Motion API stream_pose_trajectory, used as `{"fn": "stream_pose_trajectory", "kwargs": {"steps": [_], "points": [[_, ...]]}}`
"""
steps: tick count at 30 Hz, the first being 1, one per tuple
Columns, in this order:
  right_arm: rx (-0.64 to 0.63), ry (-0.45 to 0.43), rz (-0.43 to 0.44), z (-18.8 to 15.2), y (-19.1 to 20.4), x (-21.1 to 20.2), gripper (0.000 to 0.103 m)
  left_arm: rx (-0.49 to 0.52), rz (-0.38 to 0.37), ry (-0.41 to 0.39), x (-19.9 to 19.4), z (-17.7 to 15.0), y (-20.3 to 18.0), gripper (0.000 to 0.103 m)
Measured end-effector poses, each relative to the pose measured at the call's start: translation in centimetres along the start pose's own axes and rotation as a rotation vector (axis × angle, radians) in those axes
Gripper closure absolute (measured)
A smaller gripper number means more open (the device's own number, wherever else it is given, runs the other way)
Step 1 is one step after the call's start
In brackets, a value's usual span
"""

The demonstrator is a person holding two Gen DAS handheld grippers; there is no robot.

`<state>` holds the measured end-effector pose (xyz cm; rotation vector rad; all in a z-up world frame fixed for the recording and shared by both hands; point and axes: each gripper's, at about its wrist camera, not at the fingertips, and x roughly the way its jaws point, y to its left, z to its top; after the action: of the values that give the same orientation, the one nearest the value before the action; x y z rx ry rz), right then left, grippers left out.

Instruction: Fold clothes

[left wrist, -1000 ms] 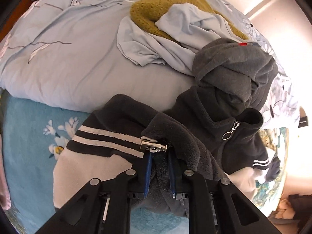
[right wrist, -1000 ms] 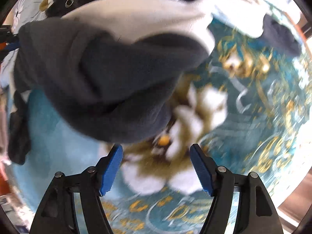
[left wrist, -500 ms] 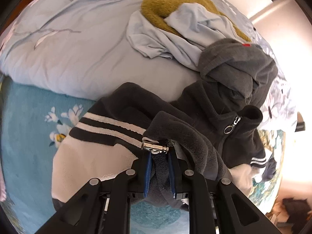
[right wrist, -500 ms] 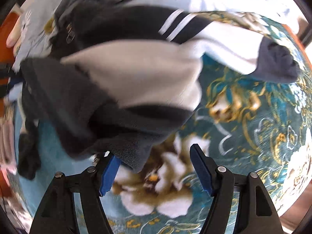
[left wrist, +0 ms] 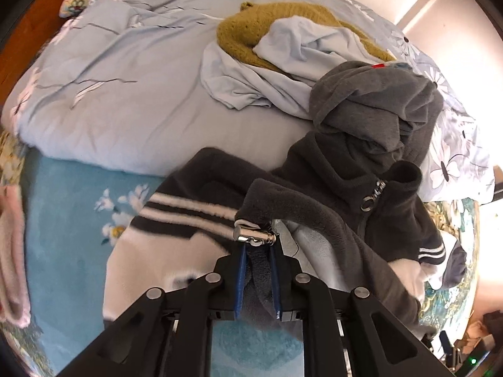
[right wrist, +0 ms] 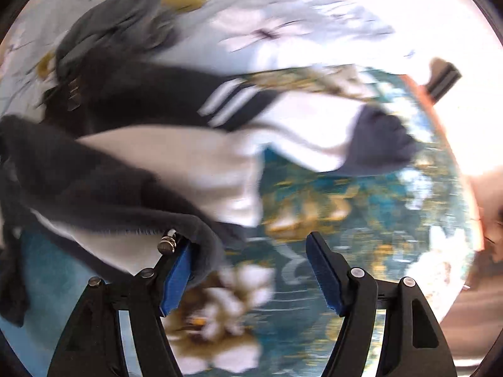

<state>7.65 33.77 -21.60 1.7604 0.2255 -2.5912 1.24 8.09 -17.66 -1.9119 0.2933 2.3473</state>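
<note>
Left gripper (left wrist: 256, 278) pinched narrow on dark fleece hem of the jacket (left wrist: 317, 207), which drapes over the bed edge (left wrist: 94, 144). Right gripper (right wrist: 248, 270) spread wide; jacket hem brushes its left finger (right wrist: 176, 275); view blurred.

Blurred fleece jacket (right wrist: 132, 169) seemingly against spread jaws

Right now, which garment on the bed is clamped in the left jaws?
The dark fleece jacket with white stripes and a zip; the mustard sweater and pale-blue shirt lie untouched behind.
</note>
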Motion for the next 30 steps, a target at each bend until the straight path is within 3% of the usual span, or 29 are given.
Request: {"fn": "stream_pose_trajectory", "kwargs": {"steps": [7,11,16,23,30], "points": [[0.025,-0.006,-0.126,0.4,-5.7,-1.2,0.031,0.023,0.081,-0.012,-5.4,-7.0,1.6,0.09],[-0.027,-0.019,-0.177,-0.9,-6.5,-4.0,0.031,-0.036,0.134,0.053,-7.2,-12.0,3.0,0.092],[0.006,0.021,-0.177,-3.2,-8.5,-6.3,0.031,-0.042,0.151,0.152,-8.9,-18.9,4.4,0.092],[-0.004,0.153,-0.168,-8.8,-11.1,-6.3,0.03,-0.065,0.159,0.331,-6.6,-26.8,6.6,0.093],[0.011,0.308,-0.127,-12.5,-11.0,-1.6,0.03,-0.152,0.175,0.418,-2.1,-29.9,7.5,0.093]]}}
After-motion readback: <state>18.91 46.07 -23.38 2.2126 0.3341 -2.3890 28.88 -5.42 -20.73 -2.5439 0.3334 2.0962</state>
